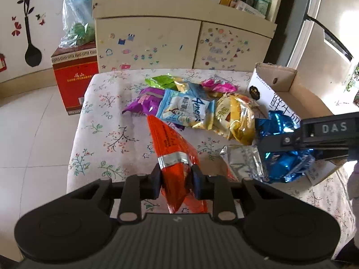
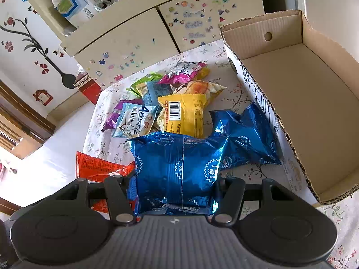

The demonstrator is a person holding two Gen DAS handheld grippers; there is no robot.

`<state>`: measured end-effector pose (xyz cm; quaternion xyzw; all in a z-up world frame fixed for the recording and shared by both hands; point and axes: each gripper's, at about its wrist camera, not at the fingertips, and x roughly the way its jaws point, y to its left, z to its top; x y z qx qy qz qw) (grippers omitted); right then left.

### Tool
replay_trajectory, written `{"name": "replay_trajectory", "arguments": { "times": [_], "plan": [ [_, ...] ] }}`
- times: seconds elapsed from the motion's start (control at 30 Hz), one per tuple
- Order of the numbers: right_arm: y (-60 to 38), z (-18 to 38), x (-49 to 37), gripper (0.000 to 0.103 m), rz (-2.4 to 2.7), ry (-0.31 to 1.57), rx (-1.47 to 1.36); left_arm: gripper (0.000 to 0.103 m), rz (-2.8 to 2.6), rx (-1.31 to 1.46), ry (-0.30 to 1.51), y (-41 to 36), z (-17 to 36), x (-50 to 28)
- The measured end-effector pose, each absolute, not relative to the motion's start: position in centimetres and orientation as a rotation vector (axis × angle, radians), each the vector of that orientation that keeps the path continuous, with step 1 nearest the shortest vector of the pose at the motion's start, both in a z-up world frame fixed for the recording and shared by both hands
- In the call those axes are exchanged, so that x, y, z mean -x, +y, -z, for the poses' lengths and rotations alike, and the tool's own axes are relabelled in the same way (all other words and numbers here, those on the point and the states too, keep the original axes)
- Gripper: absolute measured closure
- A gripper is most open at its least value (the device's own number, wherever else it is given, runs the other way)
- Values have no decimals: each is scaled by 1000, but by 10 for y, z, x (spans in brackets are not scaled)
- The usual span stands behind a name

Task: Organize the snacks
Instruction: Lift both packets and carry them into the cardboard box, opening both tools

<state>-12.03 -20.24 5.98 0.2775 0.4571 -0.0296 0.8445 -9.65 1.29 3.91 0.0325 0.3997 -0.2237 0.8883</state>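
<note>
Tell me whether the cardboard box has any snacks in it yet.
Empty, as far as shown. The right wrist view shows the cardboard box open-topped with a bare brown floor; its nearest corner is hidden behind the wall.

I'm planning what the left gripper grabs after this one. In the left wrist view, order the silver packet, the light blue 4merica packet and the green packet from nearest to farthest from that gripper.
From the left gripper, shut on the orange packet:
1. Silver packet, just ahead to its right.
2. Light blue 4merica packet, mid-table, straight ahead.
3. Green packet, at the pile's far edge, near the cabinet.
</note>
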Motion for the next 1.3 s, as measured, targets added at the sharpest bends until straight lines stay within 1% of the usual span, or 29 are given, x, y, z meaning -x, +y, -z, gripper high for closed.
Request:
{"name": "replay_trajectory", "arguments": {
  "times": [0.47, 0.63, 0.87, 1.3],
  "plan": [
    [-204, -66, 126, 37, 51, 938, -603, 80, 463, -116, 771, 3, -65, 102],
    [-209, -73, 128, 37, 47, 914, -615, 80, 490, -134, 738, -9, -82, 102],
    [-225, -89, 135, 37, 70, 855, -618, 80, 556, -137, 691, -35, -109, 101],
    [-282, -109, 162, 37, 225, 743, -661, 80, 699, -148, 640, -102, -138, 102]
  ]
}}
